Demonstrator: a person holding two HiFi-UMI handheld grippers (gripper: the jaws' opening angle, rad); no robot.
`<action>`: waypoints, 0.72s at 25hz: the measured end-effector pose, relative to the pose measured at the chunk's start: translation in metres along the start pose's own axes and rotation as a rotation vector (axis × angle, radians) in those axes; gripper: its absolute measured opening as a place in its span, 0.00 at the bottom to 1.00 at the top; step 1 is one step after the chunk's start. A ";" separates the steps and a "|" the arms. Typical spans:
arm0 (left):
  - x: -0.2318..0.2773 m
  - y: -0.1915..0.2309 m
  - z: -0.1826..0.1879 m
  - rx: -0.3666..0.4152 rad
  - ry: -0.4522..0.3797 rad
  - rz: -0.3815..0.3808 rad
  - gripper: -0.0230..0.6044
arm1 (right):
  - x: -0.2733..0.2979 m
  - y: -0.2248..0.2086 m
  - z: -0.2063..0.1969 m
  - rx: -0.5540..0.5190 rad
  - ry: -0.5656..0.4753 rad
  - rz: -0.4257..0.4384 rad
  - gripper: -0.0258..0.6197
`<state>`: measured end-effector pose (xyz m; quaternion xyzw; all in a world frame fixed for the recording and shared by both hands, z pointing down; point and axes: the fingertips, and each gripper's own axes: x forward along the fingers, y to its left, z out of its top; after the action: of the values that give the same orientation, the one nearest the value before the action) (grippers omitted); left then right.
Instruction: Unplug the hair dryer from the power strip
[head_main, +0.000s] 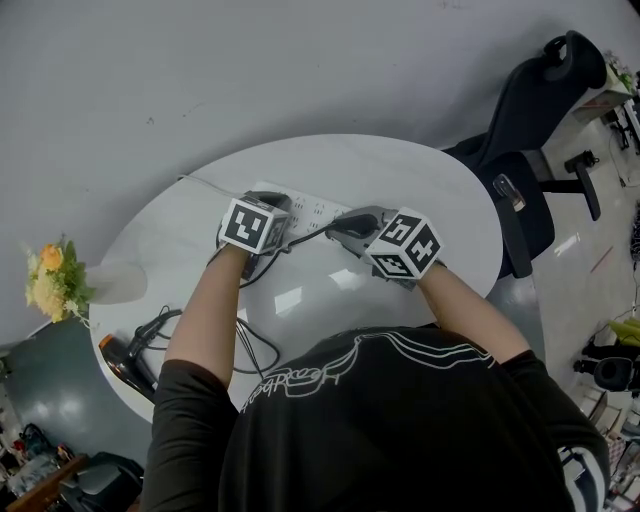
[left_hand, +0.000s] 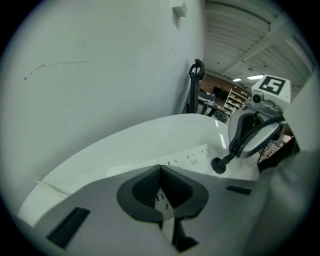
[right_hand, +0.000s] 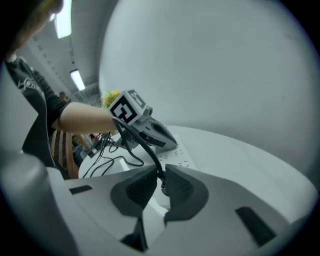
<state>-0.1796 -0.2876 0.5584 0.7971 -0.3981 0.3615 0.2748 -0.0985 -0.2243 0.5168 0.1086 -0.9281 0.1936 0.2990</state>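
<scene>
A white power strip (head_main: 310, 208) lies across the far half of the round white table (head_main: 440, 200). My left gripper (head_main: 282, 222) is shut, and its tips (left_hand: 160, 170) rest on the strip (left_hand: 192, 157) near its left end. My right gripper (head_main: 333, 229) is shut on the black plug (right_hand: 161, 181), which sits in the strip (right_hand: 180, 159); the plug (left_hand: 218, 165) also shows in the left gripper view, below the right gripper (left_hand: 227, 157). Its black cord (right_hand: 145, 145) runs left under the left gripper (right_hand: 165, 142) to the hair dryer (head_main: 122, 362) at the table's near left edge.
A person's forearms reach over the near half of the table. Yellow flowers (head_main: 52, 280) stand off the table's left edge. A black office chair (head_main: 525, 130) stands at the right. A thin white cable (head_main: 205, 183) leaves the strip's left end.
</scene>
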 end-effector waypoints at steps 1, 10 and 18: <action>0.000 0.001 0.001 0.010 -0.004 0.006 0.04 | -0.002 -0.003 0.000 0.048 -0.013 0.002 0.09; 0.000 0.003 0.004 0.028 -0.002 0.031 0.04 | -0.011 -0.009 0.004 0.042 -0.022 -0.037 0.06; 0.001 0.001 0.001 -0.001 0.010 0.025 0.04 | -0.009 0.004 0.003 -0.169 0.005 -0.053 0.06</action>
<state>-0.1801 -0.2893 0.5592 0.7900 -0.4070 0.3686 0.2727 -0.0939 -0.2215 0.5078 0.1072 -0.9372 0.1071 0.3142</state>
